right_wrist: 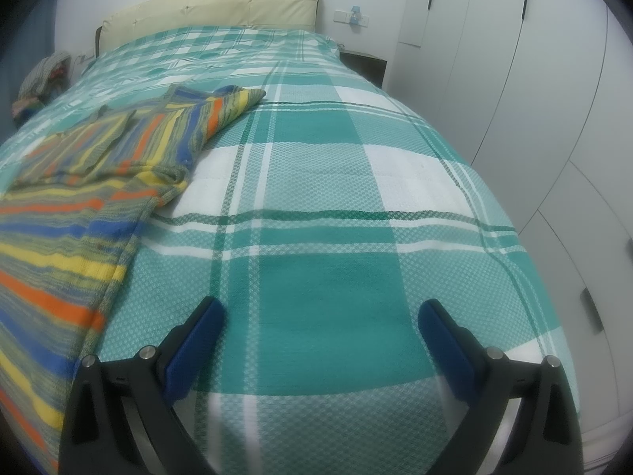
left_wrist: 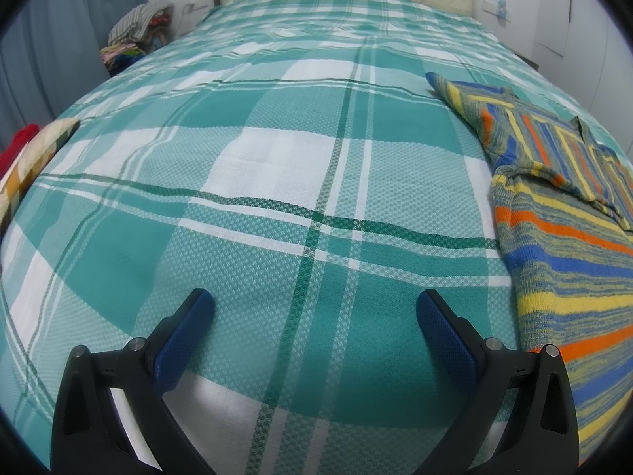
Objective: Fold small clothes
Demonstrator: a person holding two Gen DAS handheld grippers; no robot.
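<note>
While both tongs hang over bare bedspread, neither touches the garment; the left gripper has its blue-padded fingers spread wide with nothing between them, and the right gripper is spread the same way, also empty. Between the two lies the striped knit sweater: off to the right of the left tongs, and off to the left of the right tongs, flat on the teal plaid bedspread; one sleeve reaches away toward the cream headboard, and part of the upper body looks already folded over itself, though I cannot tell exactly how. Ahead and left of the left tongs, beyond the bed's edge, sits a pile of other clothes. Judging from here, the risks are in the grab: the knit is loose and stretchy, so a pinch near the hem could drag only the top layer and undo the existing fold; a low approach could catch the bedspread with the sweater; uneven pulls from the two sides could skew the fold.
</note>
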